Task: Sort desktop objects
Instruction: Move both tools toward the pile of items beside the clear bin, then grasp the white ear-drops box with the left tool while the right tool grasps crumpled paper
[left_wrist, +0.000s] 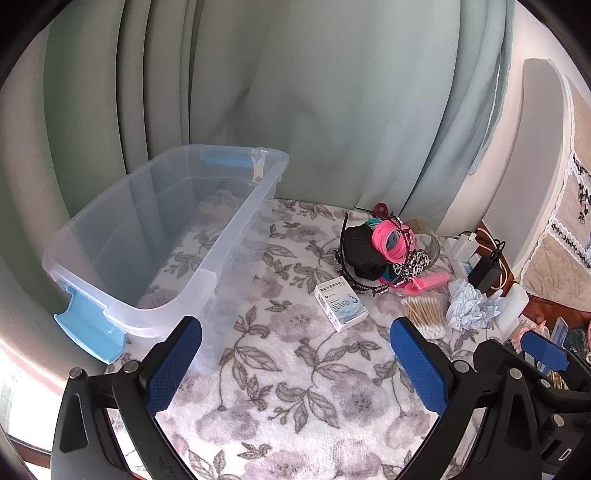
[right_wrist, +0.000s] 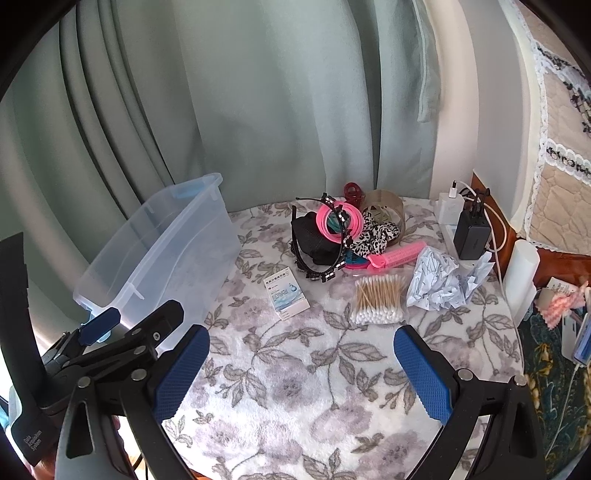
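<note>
On a round table covered with a white cloth (right_wrist: 295, 387) printed with grey flowers, two hand-held grippers hover side by side above the near edge. The left gripper (left_wrist: 295, 354) has its blue-padded fingers spread wide with nothing between them; the right gripper (right_wrist: 301, 360) is likewise spread wide and holds nothing. To the left stands a clear plastic bin (left_wrist: 122, 258) with pale blue latches, its floor showing only the cloth pattern through the plastic. Near the middle of the table lies a small white and blue medicine box (left_wrist: 340, 307), flat on the cloth and apart from the bin. Behind it, toward the back, sits a heap of hair things: a black fabric piece (right_wrist: 314, 236), a bunch of pink hair ties (right_wrist: 338, 221), a black headband (right_wrist: 341, 240) looped over them, a leopard-print scrunchie (right_wrist: 376, 232) and a pink hair clip (right_wrist: 397, 256) at the front of the heap. Just right of the box lies a clear pack of cotton swabs (right_wrist: 378, 301), and touching its right side is a crumpled ball of paper (right_wrist: 436, 282). Farther right, at the table's edge, a black charger (right_wrist: 472, 232) is plugged into a white power strip (right_wrist: 448, 218). A grey-green curtain (right_wrist: 221, 110) hangs behind everything.
</note>
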